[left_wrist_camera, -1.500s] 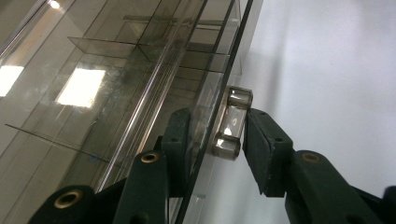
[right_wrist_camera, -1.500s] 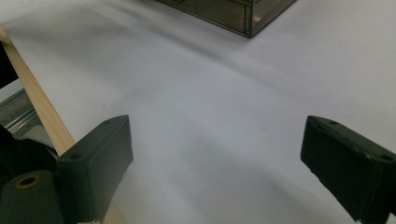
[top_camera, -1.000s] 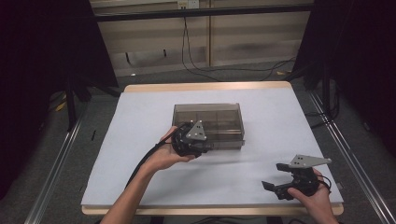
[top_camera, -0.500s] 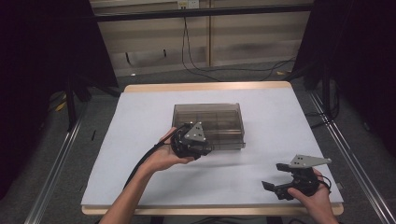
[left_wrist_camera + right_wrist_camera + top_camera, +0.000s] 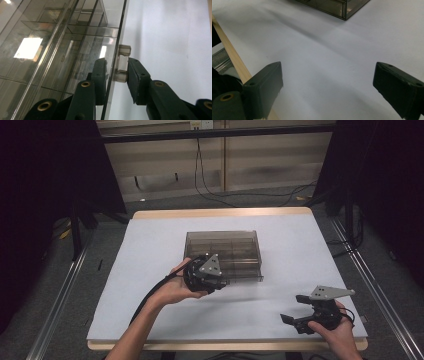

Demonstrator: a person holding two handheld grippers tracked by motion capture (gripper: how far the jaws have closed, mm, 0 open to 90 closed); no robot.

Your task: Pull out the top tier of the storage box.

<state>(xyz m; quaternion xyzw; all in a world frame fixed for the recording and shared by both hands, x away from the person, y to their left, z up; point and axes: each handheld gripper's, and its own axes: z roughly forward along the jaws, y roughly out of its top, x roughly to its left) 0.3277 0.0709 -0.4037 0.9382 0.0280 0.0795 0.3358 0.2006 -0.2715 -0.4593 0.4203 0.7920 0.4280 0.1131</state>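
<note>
A smoky clear plastic compartment box (image 5: 222,251) lies on the white table sheet (image 5: 150,260), with inner dividers visible through its lid. My left gripper (image 5: 220,282) is at the box's front edge. In the left gripper view its jaws (image 5: 116,72) are closed on the small clear tab (image 5: 122,63) at the lid's front edge, one pad under the lid panel and the other against the tab. My right gripper (image 5: 292,309) rests low near the front right of the table, open with nothing between its fingers (image 5: 327,85). A corner of the box (image 5: 337,6) lies far ahead of it.
The table's wooden front edge (image 5: 234,60) runs close beside the right gripper's left jaw. Bare white sheet spreads between the two grippers and around the box. Metal rails (image 5: 60,290) flank the table, and cables (image 5: 210,185) lie on the floor behind it.
</note>
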